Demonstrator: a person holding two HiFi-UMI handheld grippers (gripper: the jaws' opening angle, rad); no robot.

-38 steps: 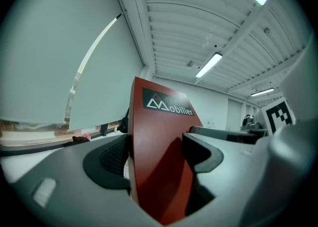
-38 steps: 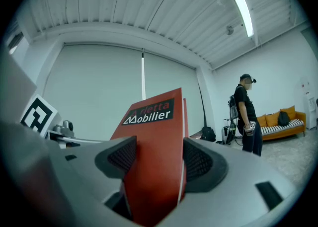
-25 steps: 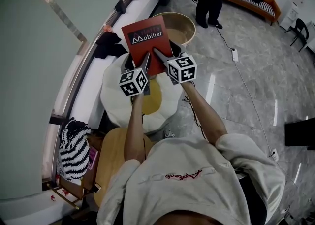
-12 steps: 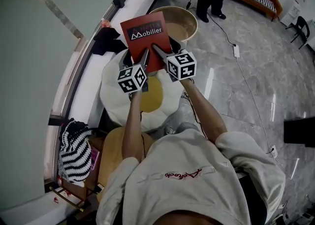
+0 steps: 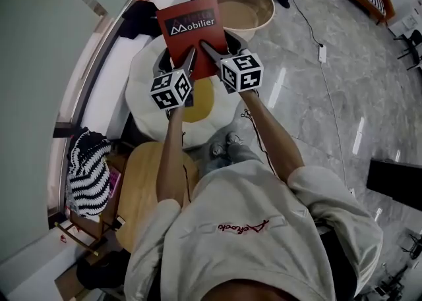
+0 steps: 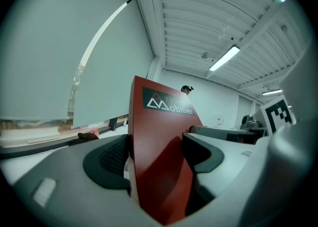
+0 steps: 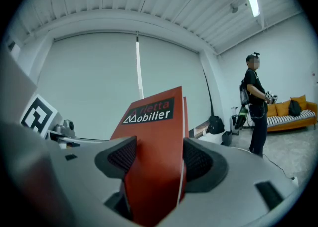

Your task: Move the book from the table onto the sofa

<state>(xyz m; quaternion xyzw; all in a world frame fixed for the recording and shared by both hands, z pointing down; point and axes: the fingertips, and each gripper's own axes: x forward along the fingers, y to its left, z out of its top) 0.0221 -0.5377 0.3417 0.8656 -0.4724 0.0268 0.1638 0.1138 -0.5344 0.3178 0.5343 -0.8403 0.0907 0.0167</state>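
book [image 5: 189, 29] 1 | grippers [image 5: 177, 61] [image 5: 221, 46] 2 | egg cushion [image 5: 140, 89] 1 | striped bag [image 5: 86, 171] 1

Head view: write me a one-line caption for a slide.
Left gripper and right gripper together clamp the red book over a white-and-yellow cushion.

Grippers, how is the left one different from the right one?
The left gripper clamps the red book's lower left; the right gripper clamps its lower right. The left gripper's marker cube sits nearer the person than the right gripper's. Both are shut on the book.
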